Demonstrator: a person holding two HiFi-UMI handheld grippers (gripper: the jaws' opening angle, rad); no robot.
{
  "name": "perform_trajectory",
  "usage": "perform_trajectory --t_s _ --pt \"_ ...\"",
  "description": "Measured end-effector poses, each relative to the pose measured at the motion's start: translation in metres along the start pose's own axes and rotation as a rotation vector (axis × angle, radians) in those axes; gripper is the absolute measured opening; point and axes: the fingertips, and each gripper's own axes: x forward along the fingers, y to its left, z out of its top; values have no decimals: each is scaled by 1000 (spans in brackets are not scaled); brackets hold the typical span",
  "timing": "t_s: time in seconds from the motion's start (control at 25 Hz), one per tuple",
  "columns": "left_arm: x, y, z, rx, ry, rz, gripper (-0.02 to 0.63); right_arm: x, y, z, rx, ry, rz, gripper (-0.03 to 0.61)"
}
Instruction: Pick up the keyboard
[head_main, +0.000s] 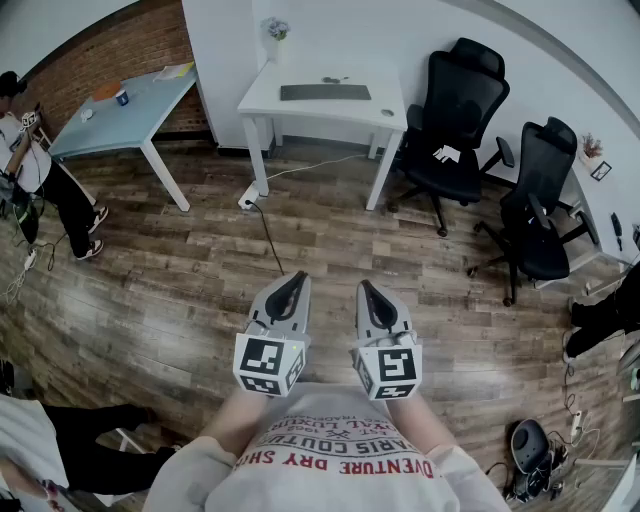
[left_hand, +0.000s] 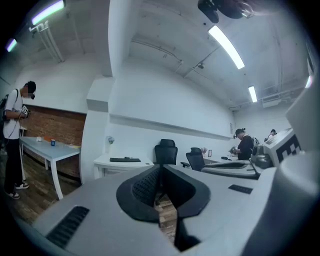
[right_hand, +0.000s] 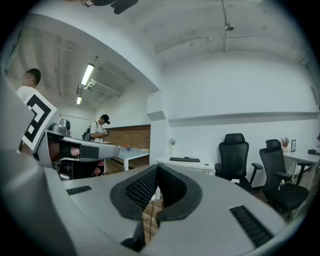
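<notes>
A dark flat keyboard (head_main: 324, 92) lies on a white desk (head_main: 395, 108) by the far wall; it also shows small in the left gripper view as the keyboard (left_hand: 125, 160) and in the right gripper view as the keyboard (right_hand: 184, 160). Both grippers are held close to my chest, far from that desk. My left gripper (head_main: 296, 284) is shut with nothing in it, its tips (left_hand: 160, 169) meeting. Beside it my right gripper (head_main: 365, 291) is shut and empty too, with jaws touching at the tip (right_hand: 156, 170). Both point level toward the desk.
Two black office chairs (head_main: 452, 110) (head_main: 538, 205) stand right of the desk. A light blue table (head_main: 125, 110) is at the far left, with a person (head_main: 40, 185) beside it. A cable (head_main: 268, 235) runs over the wooden floor from a power strip (head_main: 247, 199). A small plant (head_main: 275, 34) stands at the desk's back corner.
</notes>
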Motion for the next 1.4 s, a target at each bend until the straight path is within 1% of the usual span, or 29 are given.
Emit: perform_trajectory --t_s 0.28,0.44,0.68,0.84,0.96,1.12,1.24,1.4 --pt "6 8 -1 -2 5 5 35 8 -2 -3 1 7 -5 25" --pt "9 12 -4 -10 9 3 35 13 -5 -4 30 -2 -23 25" --pt "17 18 -15 -55 21 -13 35 26 -9 -10 12 15 -32 25" --pt "31 26 -23 -75 38 15 35 39 -21 -21 35 50 -19 25" --pt "53 38 -27 -84 47 47 35 61 -36 -26 37 54 -7 25" --pt "93 50 -26 -68 62 99 35 97 -64 -33 57 64 22 25" --pt "129 58 -18 -54 61 126 35 132 -90 -29 62 63 50 25" --pt "186 69 -4 -51 58 166 35 181 -130 -15 43 51 92 25"
